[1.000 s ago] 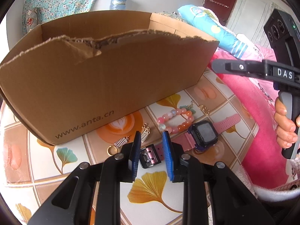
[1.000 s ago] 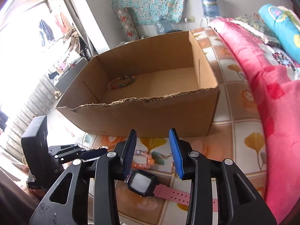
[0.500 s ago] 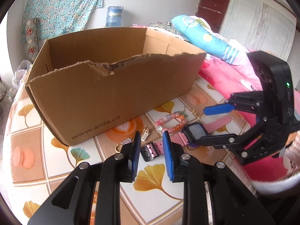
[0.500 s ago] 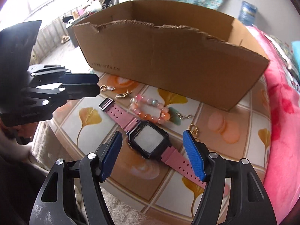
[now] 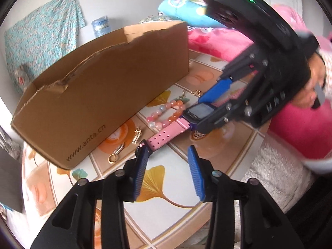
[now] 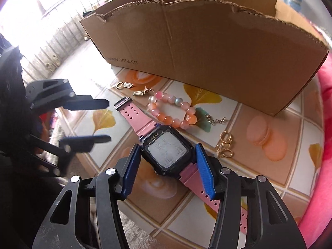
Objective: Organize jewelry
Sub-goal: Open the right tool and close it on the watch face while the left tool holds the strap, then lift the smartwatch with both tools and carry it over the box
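A watch [image 6: 167, 157] with a black case and pink strap lies flat on the tiled tabletop [image 6: 244, 182]. My right gripper [image 6: 167, 145] straddles the case. Its jaws are closing, and the blue pads [image 6: 204, 170] stand a sliver off the case's two sides. In the left wrist view the right gripper [image 5: 198, 113] comes in from the right over the watch [image 5: 166, 134]. My left gripper [image 5: 168, 147] is opening, with bare tile between its pads; the strap's buckle end lies just beside its left pad. From the right wrist, the left gripper [image 6: 109, 121] is at the left.
A torn cardboard box [image 6: 207, 41] stands right behind the jewelry. A bead bracelet [image 6: 166, 119], gold earrings [image 6: 225, 145] and a gold ring [image 6: 119, 85] lie between box and watch. A pink blanket [image 6: 325, 124] borders the right, and the table's near edge is fluffy cloth.
The left jaws have spread and come off the strap's buckle end. The right gripper has dropped over the watch case, first widening, then narrowing toward it.
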A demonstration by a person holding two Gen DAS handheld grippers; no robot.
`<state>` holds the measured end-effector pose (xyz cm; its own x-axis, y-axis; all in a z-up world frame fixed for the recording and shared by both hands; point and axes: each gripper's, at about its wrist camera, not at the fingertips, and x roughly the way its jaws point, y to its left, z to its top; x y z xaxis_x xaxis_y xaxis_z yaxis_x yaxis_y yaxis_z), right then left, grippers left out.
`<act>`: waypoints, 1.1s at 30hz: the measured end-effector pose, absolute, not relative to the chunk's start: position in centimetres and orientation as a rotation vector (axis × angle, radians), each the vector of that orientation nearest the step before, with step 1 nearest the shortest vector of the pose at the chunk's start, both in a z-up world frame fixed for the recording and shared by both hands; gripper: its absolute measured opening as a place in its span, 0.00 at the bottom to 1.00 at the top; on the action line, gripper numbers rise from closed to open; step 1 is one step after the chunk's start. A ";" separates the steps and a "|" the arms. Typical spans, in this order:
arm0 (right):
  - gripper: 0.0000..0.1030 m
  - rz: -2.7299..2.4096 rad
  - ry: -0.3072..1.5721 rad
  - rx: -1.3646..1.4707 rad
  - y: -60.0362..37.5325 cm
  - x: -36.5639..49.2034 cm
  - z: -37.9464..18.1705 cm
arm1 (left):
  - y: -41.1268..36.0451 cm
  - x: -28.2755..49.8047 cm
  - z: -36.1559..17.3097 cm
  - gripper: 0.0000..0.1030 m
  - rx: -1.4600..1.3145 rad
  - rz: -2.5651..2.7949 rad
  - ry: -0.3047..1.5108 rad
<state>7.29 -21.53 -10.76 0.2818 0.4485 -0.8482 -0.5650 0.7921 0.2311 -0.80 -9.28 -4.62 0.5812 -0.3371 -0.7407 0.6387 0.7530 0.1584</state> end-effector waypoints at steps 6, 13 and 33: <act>0.48 0.857 1.192 -0.011 -22.8 9.1 -10.8 | -11.7 -0.9 -6.1 0.46 0.630 -0.539 0.713; 0.48 0.937 1.220 0.036 -22.5 10.0 -10.7 | -12.5 -0.1 -5.9 0.12 0.652 -0.539 0.705; 0.09 0.533 0.972 -0.197 -26.1 3.7 -10.0 | -6.3 6.8 -5.3 0.03 -0.014 -0.664 1.086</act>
<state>3.70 -26.08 -9.97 0.4476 0.3413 -0.8265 -0.5138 0.8546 0.0747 6.81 -6.29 -5.34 0.2933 -0.5049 -0.8118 0.4921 0.8078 -0.3247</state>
